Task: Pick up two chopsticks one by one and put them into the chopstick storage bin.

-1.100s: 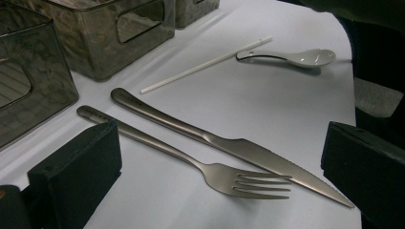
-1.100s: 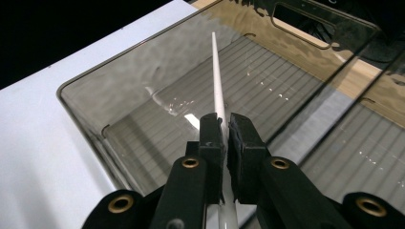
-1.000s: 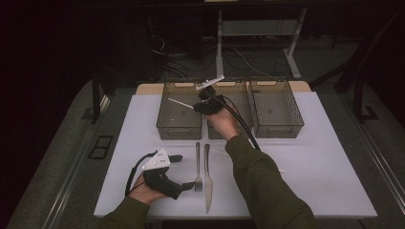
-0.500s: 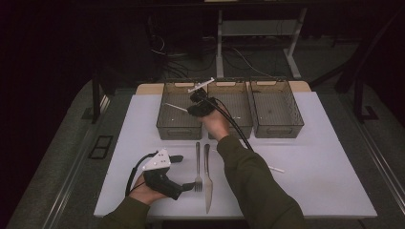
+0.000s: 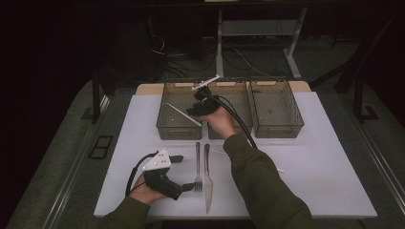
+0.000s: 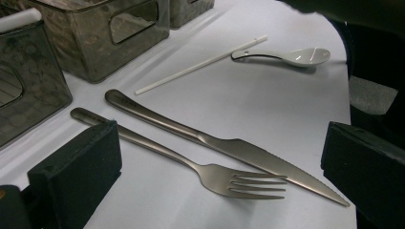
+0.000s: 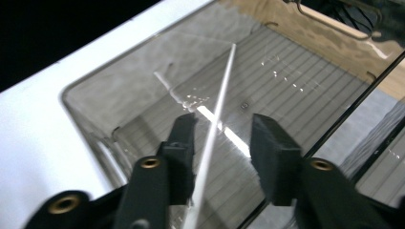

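I have the right gripper [image 5: 199,109] up over the left-hand bin [image 5: 167,112] of the three clear plastic bins at the far side of the white table [image 5: 325,167]. Its jaws have just been opening, and in the right gripper view they stand apart with a white chopstick [image 7: 216,117] running between them; the stick lies close along the left pad, but I can't tell whether it touches it, and the right pad is clear of it. The chopstick slants down into that left bin, and in the high view it lies across the bin [image 5: 181,114] from the back left toward the front right corner. The middle bin [image 5: 239,102] and the right bin [image 5: 277,107] sit just beside it in a row.

My left gripper [image 5: 188,187] rests low on the near left of the table, jaws wide apart with nothing gripped. In the left gripper view a fork [image 6: 210,171] and a table knife [image 6: 229,148] lie side by side between the jaws, flat on the table. Farther off lie a second white chopstick [image 6: 200,65] and a white ceramic spoon [image 6: 296,56], its handle end right by that chopstick's far end
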Available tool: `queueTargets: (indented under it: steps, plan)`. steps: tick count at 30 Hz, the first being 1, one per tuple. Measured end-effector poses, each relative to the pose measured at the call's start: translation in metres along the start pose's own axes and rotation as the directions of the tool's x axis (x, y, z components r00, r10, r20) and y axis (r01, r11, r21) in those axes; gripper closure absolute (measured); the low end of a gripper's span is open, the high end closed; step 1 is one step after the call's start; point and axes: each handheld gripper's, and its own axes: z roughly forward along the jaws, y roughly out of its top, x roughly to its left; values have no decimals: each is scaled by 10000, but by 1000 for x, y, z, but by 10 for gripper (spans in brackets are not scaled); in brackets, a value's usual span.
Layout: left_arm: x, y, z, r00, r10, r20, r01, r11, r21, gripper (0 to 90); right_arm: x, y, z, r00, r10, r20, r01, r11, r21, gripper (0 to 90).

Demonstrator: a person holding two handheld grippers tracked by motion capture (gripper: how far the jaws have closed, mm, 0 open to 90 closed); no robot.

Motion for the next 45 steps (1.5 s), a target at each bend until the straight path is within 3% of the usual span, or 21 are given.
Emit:
queueTargets:
  steps: [9, 14, 24, 33, 38, 45]
  plan:
    - [-1, 0, 0, 10000, -16, -44, 16, 10000, 8, 0, 6, -4, -31, 9965, -602, -587, 585, 9978, -307, 591]
    - [0, 0, 0, 10000, -1, -53, 1, 10000, 33, 0, 3, -15, -46, 9930, -719, -937, 693, 9971, -308, 523]
    - [0, -1, 0, 10000, -34, -88, 35, 9999, 116, 0, -11, -47, -90, 9855, -1041, -1342, 957, 9931, -676, 433]
    - [1, -1, 0, 9999, -15, -112, 17, 9999, 158, 0, -19, -86, -121, 9720, -1541, -1776, 1363, 9847, -1084, 390]
    - [1, -1, 0, 9998, -90, -157, 92, 9999, 135, 0, -24, -106, -135, 9724, -1545, -1748, 1348, 9836, -1195, 388]
    - [2, -1, 0, 9998, -141, -160, 143, 9998, 126, 0, -33, -141, -151, 9779, -1653, -1280, 1540, 9836, -937, 382]
